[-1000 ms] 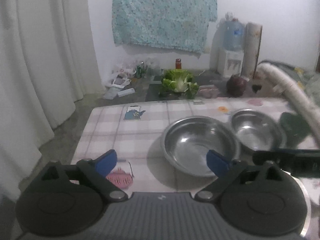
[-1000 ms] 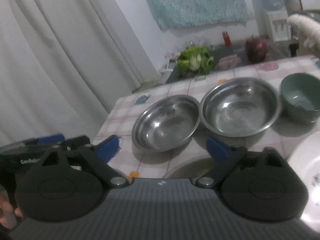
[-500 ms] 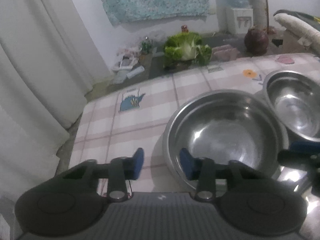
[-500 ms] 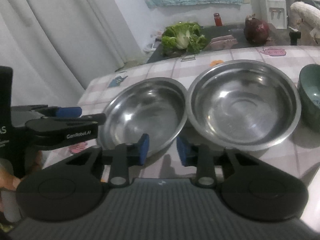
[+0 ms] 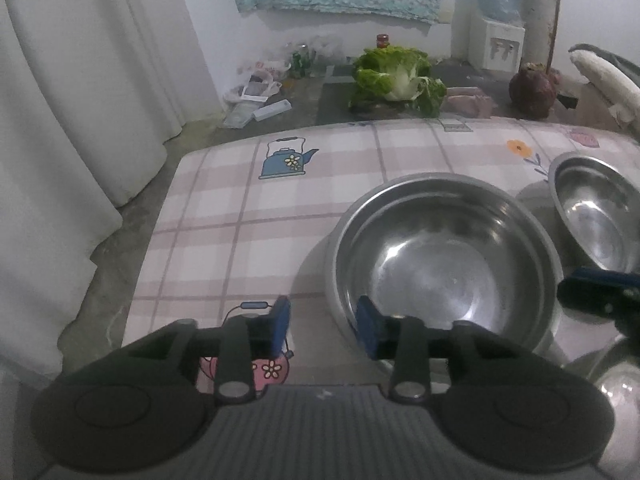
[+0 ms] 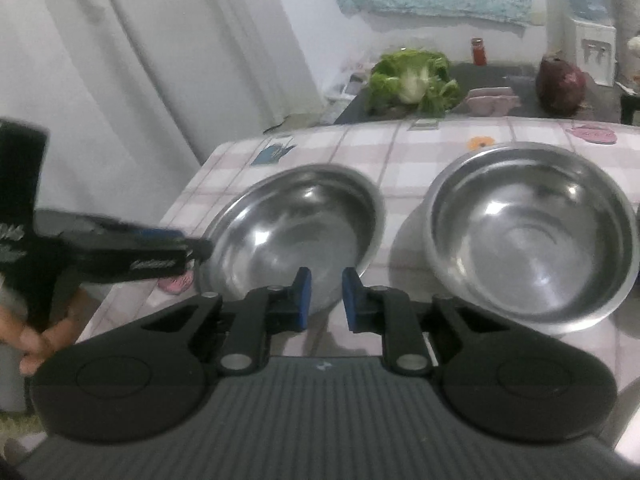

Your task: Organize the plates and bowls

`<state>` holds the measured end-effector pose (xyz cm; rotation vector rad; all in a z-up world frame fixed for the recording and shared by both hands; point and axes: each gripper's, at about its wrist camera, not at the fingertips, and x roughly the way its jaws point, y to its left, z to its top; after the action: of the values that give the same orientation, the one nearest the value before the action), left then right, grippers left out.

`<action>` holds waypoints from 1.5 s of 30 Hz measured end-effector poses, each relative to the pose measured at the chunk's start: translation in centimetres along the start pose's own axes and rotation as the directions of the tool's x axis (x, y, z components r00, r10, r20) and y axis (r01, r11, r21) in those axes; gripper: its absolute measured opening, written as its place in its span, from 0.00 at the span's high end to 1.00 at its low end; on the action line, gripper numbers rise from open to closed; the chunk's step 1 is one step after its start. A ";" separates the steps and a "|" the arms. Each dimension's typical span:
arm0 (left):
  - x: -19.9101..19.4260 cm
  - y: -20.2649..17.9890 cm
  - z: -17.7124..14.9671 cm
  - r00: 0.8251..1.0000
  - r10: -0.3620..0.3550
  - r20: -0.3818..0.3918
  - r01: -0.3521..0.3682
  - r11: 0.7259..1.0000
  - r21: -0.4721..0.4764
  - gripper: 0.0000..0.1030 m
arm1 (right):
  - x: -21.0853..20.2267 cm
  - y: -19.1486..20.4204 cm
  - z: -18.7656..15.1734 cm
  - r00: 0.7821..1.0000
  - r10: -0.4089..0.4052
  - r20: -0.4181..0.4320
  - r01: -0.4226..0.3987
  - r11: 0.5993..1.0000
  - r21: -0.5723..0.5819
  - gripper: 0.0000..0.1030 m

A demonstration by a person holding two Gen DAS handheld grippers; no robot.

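Observation:
Two steel bowls stand side by side on the pink checked tablecloth (image 5: 240,216). My left gripper (image 5: 324,328) is at the near left rim of the left steel bowl (image 5: 440,256); its jaws are opening, one pad inside the rim, the other outside and apart from it. My right gripper (image 6: 327,298) is at the near right rim of the same bowl (image 6: 292,232); its jaws are closing, with a narrow gap and the rim in it. The other steel bowl (image 6: 532,232) sits to the right, untouched. Each view also shows the opposite gripper, the right one (image 5: 568,286) and the left one (image 6: 204,246).
White curtains (image 5: 80,120) hang left of the table, whose left edge (image 5: 160,240) drops to a concrete floor. Behind the table lie a cabbage (image 5: 396,76), a dark red round thing (image 5: 532,90) and a water dispenser (image 5: 498,40). A glossy dish (image 5: 616,384) shows at the bottom right.
Both grippers have come down and forward to the left steel bowl, and their jaws have narrowed from wide. The left jaws have widened a little again. The green bowl has left the right wrist view.

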<state>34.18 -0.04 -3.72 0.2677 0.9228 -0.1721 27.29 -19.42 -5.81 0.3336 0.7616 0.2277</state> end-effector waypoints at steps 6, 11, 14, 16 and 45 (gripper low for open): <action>1.4 -0.4 0.9 0.999 -0.026 -0.025 0.025 1.000 -0.011 0.50 | 1.1 -0.4 0.9 1.000 -0.028 0.006 0.028 1.000 0.004 0.84; 2.3 -0.8 0.8 0.999 -0.020 -0.046 0.019 1.000 -0.020 0.58 | 1.5 -0.2 0.9 0.999 -0.038 0.010 0.038 0.999 -0.008 0.87; 2.5 -1.0 0.7 0.998 -0.023 -0.054 0.022 1.000 -0.017 0.65 | 1.7 0.0 0.9 0.999 -0.037 0.007 0.037 0.999 -0.014 0.90; 2.5 -1.2 0.6 0.998 -0.024 -0.057 0.023 1.000 -0.015 0.69 | 1.8 0.0 0.9 0.999 -0.037 0.008 0.037 0.999 -0.016 0.91; 1.7 -0.3 0.2 0.999 -0.033 -0.040 0.032 0.999 -0.010 0.75 | 1.7 -0.6 0.5 0.999 -0.035 0.000 0.035 0.999 0.012 0.88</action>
<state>35.28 -0.44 -4.99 0.2485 0.9677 -0.1930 28.90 -19.52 -6.76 0.3309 0.7682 0.1900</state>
